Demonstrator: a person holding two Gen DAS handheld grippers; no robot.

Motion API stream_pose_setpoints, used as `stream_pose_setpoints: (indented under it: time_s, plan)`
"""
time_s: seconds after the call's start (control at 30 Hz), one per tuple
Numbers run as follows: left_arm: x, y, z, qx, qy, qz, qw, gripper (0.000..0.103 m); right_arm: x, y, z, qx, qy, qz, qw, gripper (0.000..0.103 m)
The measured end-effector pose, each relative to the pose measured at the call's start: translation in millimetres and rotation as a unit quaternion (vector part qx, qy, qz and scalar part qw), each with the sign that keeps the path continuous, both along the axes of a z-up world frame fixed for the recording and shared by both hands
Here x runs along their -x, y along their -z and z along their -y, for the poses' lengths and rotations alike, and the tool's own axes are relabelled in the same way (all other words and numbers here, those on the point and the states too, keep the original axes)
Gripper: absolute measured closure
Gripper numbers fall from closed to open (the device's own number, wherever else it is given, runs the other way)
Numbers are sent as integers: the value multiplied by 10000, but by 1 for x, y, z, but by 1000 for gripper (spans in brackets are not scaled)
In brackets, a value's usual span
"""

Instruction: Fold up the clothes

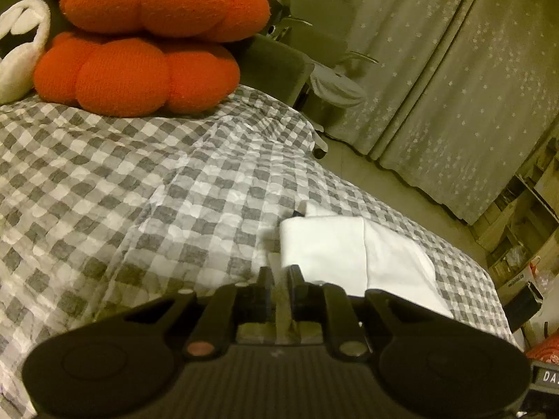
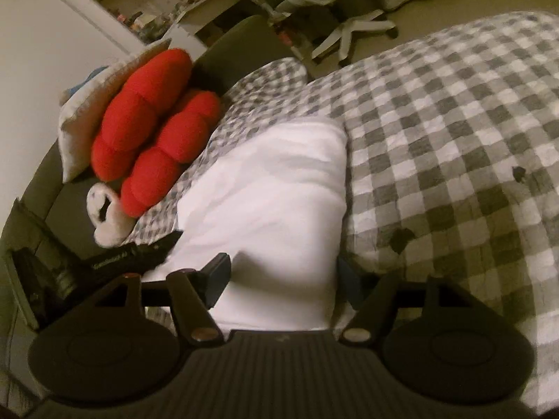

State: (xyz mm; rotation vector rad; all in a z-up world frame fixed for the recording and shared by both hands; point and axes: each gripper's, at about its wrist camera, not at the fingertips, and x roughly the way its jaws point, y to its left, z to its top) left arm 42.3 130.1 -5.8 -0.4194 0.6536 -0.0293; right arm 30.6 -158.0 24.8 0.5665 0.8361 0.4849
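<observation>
While both claws hover over the bed, the left claw stands narrow, with only a slim gap between its 2 fingers and no cloth gripped. Just ahead of its fingertips and slightly to the right lies the folded white garment, flat on the checked bedspread. Farther ahead and to the left sit 2 stacked orange cushions.

The right claw stands wide. The white garment lies between its 2 fingers and extends forward from them; whether the fingers touch the cloth cannot be told. Ahead and to the left are the 2 cushions. Ahead and to the right is bare checked bedspread.
</observation>
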Motion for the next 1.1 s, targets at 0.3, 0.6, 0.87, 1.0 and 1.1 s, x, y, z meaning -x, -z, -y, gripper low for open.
stream_pose_setpoints:
  time_s: [0.3,0.6,0.87,1.0,1.1]
  plan:
    - [-4,3,-9,305,0,-62,9995,86,-4,1,0,132,-45,107,9998,45]
    - [-6,1,-13,676,242,-23,9974,84,8,-23,-6,731,-144,659,9950,68]
    - [-4,-1,-7,896,448,-82,9949,65,11,-26,35,1556,362,645,9851,69]
    - [-9,4,-1,998,531,-181,9934,62,9,-17,30,1860,282,617,9802,61]
    - [-8,5,0,1032,545,-177,9930,57,17,-24,17,2379,291,1075,9649,59]
